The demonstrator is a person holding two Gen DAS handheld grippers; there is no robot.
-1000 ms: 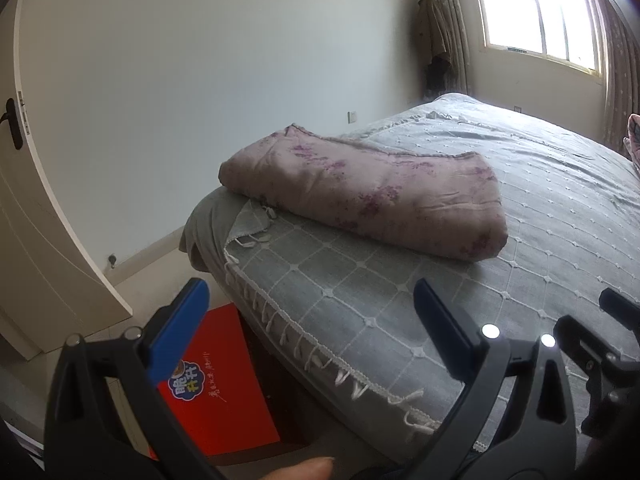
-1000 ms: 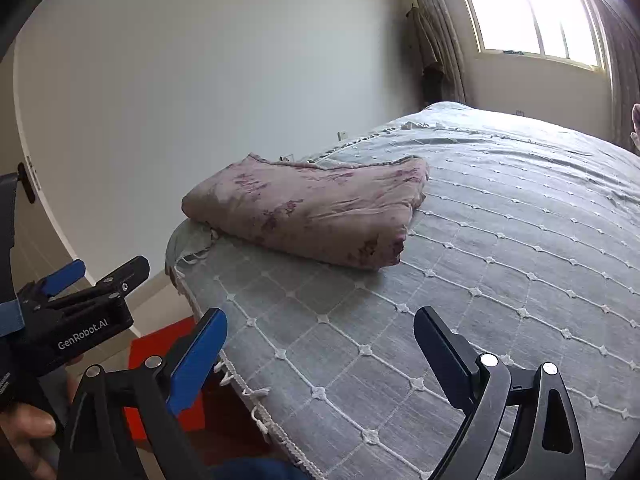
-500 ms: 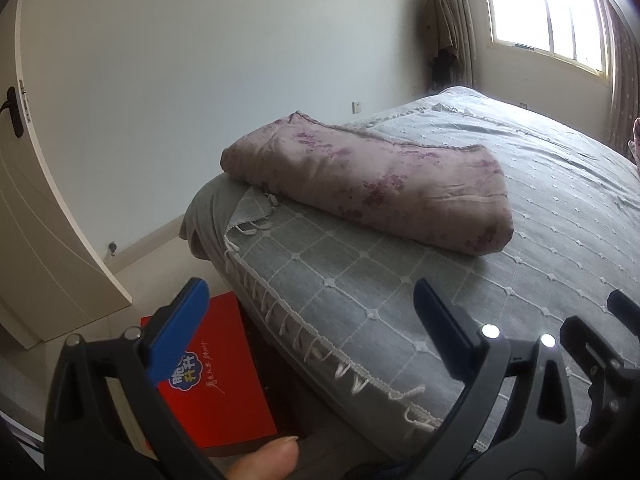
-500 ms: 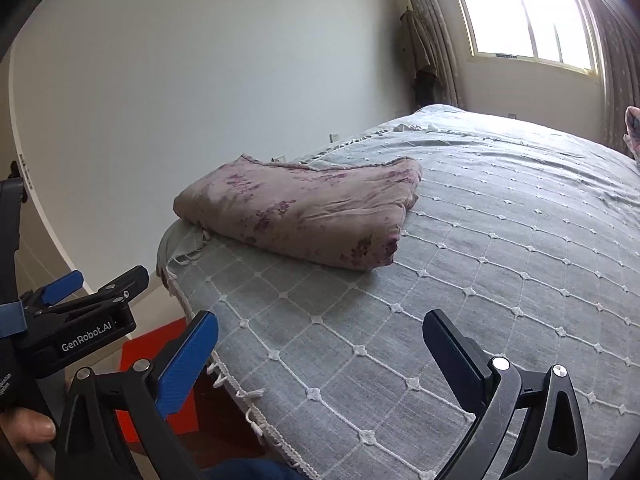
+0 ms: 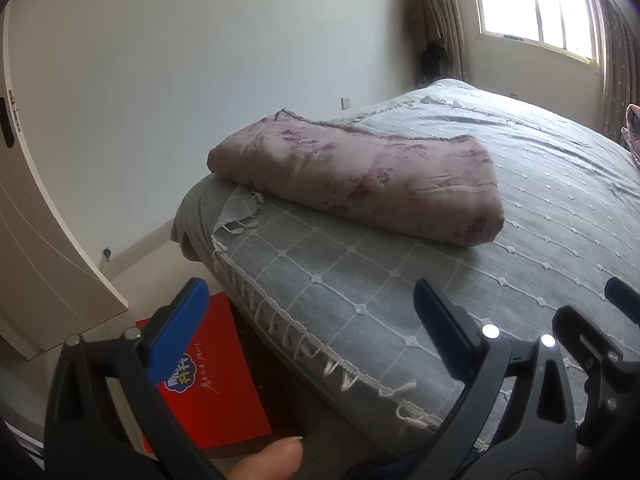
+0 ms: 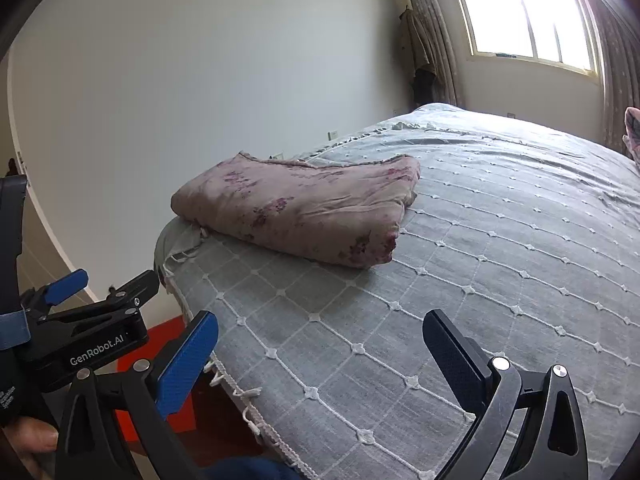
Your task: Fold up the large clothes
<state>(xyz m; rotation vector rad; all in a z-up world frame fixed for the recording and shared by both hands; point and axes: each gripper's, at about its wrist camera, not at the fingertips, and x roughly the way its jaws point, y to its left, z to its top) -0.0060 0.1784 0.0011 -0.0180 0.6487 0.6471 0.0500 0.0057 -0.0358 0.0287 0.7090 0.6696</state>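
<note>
A folded mauve floral cloth (image 5: 360, 176) (image 6: 304, 216) lies in a thick flat bundle near the corner of a bed covered with a grey quilted spread (image 5: 540, 224) (image 6: 500, 280). My left gripper (image 5: 312, 328) hangs open at the bed's near edge, well short of the bundle, nothing between its blue-padded fingers. My right gripper (image 6: 320, 360) is open too, above the spread's fringed edge and apart from the cloth. The left tool also shows at the left of the right wrist view, held by a hand (image 6: 28, 440).
A red box (image 5: 212, 392) lies on the floor beside the bed corner. A cream door (image 5: 36, 240) stands ajar at left. White wall behind; window (image 6: 528, 12) and curtains at far right. A pink item (image 6: 632, 132) peeks at the bed's right edge.
Both grippers have shifted slightly; the view has tilted so the folded cloth sits a little higher and nearer the centre. Neither gripper has touched anything, and both stay open.
</note>
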